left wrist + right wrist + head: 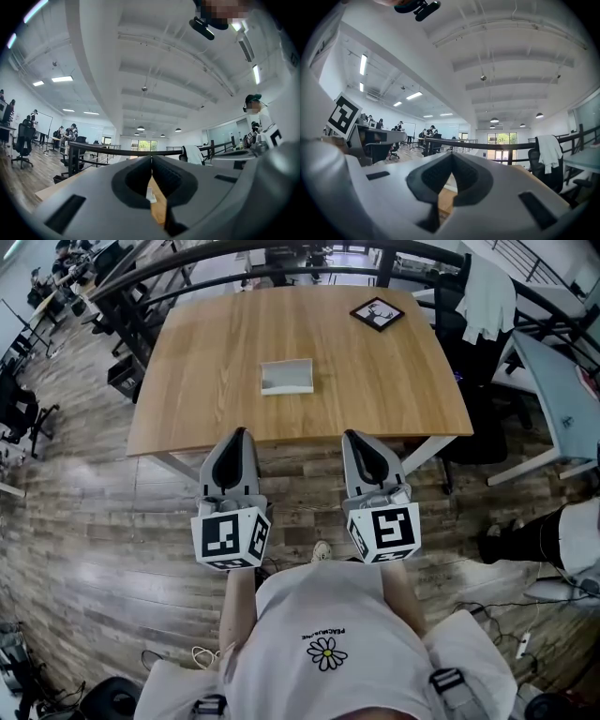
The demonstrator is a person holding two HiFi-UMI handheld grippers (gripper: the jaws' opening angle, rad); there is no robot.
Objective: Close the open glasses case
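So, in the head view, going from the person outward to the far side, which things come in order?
Left gripper and right gripper, side by side → wooden table → open glasses case → framed deer picture.

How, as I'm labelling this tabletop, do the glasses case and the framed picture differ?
The glasses case is pale grey-white; the framed picture has a black border. The case sits near the middle of the wooden table, the picture near its far right corner. The case lies square to the edge; the picture is turned diagonally. Both lie on it.
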